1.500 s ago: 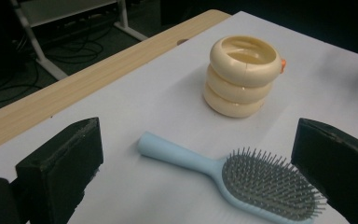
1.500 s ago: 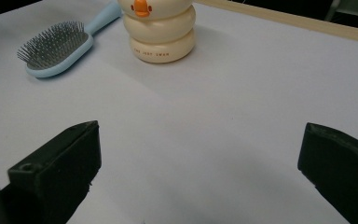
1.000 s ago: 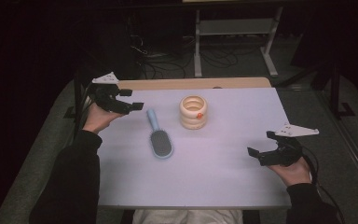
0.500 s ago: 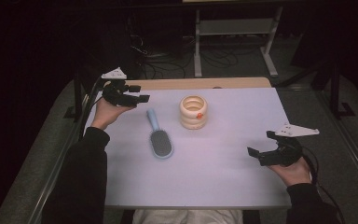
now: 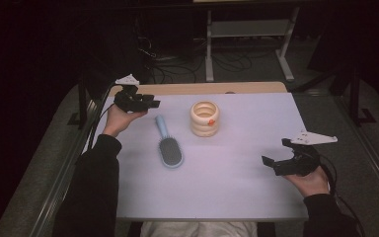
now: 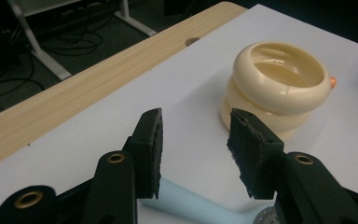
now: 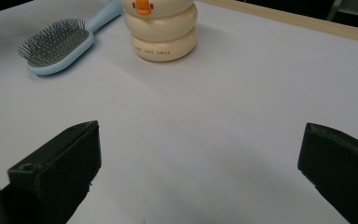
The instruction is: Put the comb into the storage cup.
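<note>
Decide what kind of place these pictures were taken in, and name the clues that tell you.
Probably a lab or workshop set up for recording, not a home: a work table with a white top, loose cables on the dark floor, a metal stand behind, and hand-held grippers, left gripper, right gripper.

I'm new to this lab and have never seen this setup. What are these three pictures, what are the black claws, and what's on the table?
A person sits at a table with a hand-held two-jaw gripper in each hand; there is no robot arm. The high view looks down from above: the left gripper is at far left, the right gripper near the right edge. The other two pictures come from cameras riding on the grippers, looking along their own black jaws. On the table lie a blue hairbrush, bristles up, and a cream container shaped like stacked rings with an orange beak. Both grippers are open and hold nothing; the left gripper's jaws hover over the brush handle.
</note>
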`<state>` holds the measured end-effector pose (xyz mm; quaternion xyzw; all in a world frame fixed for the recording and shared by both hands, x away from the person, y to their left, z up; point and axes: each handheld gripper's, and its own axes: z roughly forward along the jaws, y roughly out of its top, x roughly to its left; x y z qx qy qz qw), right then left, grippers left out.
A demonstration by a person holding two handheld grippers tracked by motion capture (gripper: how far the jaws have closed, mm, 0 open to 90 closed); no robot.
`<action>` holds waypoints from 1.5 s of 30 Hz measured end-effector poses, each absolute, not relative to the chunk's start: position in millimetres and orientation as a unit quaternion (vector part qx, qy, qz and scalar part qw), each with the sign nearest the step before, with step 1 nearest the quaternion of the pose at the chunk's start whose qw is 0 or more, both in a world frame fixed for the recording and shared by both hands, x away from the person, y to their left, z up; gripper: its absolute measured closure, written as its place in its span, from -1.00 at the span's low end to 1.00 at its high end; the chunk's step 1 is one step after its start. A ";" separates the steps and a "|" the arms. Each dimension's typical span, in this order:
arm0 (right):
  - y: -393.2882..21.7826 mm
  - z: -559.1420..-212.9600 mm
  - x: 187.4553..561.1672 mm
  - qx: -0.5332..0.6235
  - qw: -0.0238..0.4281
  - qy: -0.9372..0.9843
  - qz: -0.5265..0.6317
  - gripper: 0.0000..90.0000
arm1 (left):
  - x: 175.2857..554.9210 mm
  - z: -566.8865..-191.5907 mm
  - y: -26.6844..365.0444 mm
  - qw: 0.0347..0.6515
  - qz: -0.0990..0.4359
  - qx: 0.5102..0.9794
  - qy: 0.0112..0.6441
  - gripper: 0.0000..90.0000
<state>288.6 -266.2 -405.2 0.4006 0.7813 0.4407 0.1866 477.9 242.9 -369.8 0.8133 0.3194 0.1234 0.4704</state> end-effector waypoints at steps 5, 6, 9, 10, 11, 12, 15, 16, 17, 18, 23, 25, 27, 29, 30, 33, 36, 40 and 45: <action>-266.1 -405.6 289.0 0.401 0.185 0.783 0.439 -1.00 | 482.2 -375.3 241.5 0.471 0.121 0.808 0.332 0.35; -265.9 -405.8 289.1 0.401 0.184 0.783 0.439 -1.00 | 482.9 -376.3 240.5 0.471 0.122 0.808 0.333 0.37; -265.5 -406.1 289.3 0.401 0.183 0.784 0.438 -1.00 | 485.6 -380.3 237.3 0.463 0.124 0.811 0.336 0.43; -265.5 -406.1 289.4 0.400 0.183 0.784 0.438 -1.00 | 486.5 -381.6 236.6 0.461 0.122 0.811 0.338 0.45; -265.6 -406.1 289.4 0.400 0.184 0.784 0.438 -1.00 | 487.9 -383.9 235.7 0.458 0.121 0.812 0.342 0.47; -265.7 -406.1 289.5 0.400 0.184 0.784 0.437 -1.00 | 489.0 -385.8 235.4 0.455 0.119 0.813 0.343 0.50; -266.1 -405.7 289.3 0.400 0.183 0.783 0.439 -1.00 | 492.5 -391.6 234.7 0.453 0.105 0.812 0.354 0.58; -266.3 -405.7 289.5 0.399 0.182 0.783 0.440 -1.00 | 493.7 -393.8 234.7 0.453 0.099 0.810 0.358 0.61; -266.4 -405.7 289.5 0.400 0.182 0.783 0.441 -1.00 | 495.1 -396.1 234.7 0.453 0.094 0.810 0.360 0.66; -266.4 -405.7 289.5 0.400 0.182 0.783 0.440 -1.00 | 496.3 -398.5 234.5 0.450 0.090 0.811 0.363 0.71; -266.3 -405.8 289.6 0.399 0.181 0.784 0.440 -1.00 | 499.4 -407.9 231.1 0.443 0.080 0.818 0.358 0.81; -266.4 -406.1 289.8 0.399 0.180 0.784 0.439 -1.00 | 499.1 -410.3 228.3 0.443 0.082 0.821 0.351 0.85; -265.8 -406.6 290.3 0.398 0.180 0.787 0.437 -1.00 | 499.6 -412.3 224.8 0.439 0.087 0.825 0.345 0.94; -264.8 -407.1 290.3 0.397 0.178 0.788 0.435 -1.00 | 500.8 -414.5 222.7 0.440 0.088 0.824 0.346 0.99; -264.6 -407.2 290.3 0.396 0.179 0.789 0.434 -1.00 | 501.7 -415.8 222.5 0.439 0.086 0.824 0.347 1.00; -264.6 -407.1 290.4 0.396 0.179 0.789 0.435 -1.00 | 504.0 -421.4 221.6 0.431 0.074 0.829 0.349 1.00; -264.7 -407.2 290.5 0.395 0.179 0.789 0.435 -1.00 | 505.0 -427.8 219.3 0.421 0.065 0.836 0.346 1.00; -264.0 -408.0 291.6 0.394 0.179 0.791 0.432 -1.00 | 506.3 -435.1 214.3 0.414 0.061 0.839 0.347 1.00; -263.0 -408.5 291.7 0.393 0.179 0.793 0.430 -1.00 | 507.9 -442.6 209.9 0.405 0.065 0.844 0.346 1.00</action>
